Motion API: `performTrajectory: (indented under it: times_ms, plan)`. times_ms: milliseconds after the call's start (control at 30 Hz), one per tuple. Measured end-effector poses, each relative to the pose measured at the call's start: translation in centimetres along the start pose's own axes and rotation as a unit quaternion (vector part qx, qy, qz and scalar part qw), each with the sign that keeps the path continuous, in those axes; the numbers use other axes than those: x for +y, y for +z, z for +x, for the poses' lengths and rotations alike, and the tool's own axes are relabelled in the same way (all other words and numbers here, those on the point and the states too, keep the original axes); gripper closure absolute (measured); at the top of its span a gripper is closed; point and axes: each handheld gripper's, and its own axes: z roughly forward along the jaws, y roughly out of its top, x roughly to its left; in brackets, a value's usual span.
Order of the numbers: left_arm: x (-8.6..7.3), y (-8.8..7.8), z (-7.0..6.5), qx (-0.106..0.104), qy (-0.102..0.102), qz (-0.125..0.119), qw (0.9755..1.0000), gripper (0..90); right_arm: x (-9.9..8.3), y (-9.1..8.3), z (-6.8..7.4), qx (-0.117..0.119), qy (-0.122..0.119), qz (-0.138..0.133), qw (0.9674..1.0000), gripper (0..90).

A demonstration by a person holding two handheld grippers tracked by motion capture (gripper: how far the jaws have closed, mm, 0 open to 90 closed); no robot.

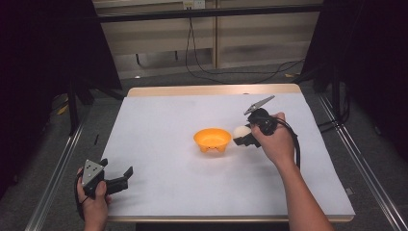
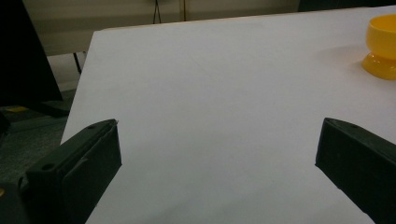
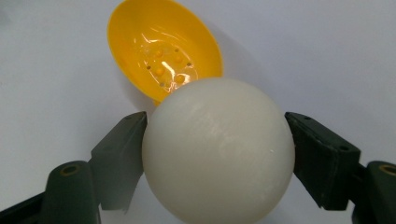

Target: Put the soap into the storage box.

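The right tongs (image 1: 242, 135), clenched on the white ball (image 1: 240, 131), hold it just right of the orange bowl (image 1: 211, 139), while the left tongs (image 1: 117, 177) rest released at the bench's (image 1: 159, 115) near-left corner.

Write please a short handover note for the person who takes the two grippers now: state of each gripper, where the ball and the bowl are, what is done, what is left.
Right gripper: shut on the white ball, held beside the orange bowl.
Left gripper: open, holds nothing, near the front left corner of the table.
Bowl: upright mid-table, nothing inside.
Done: ball is gripped.
Left: probably move the ball over the bowl and release it inside.
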Motion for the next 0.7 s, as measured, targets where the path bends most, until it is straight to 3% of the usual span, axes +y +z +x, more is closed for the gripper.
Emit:
performTrajectory:
  times_ms: [700]
  plan:
    - [0.0,0.0,0.0,0.0,0.0,0.0,1.0,0.0,1.5,0.9,0.8,0.011,-0.009,-0.005,0.9999,23.9]
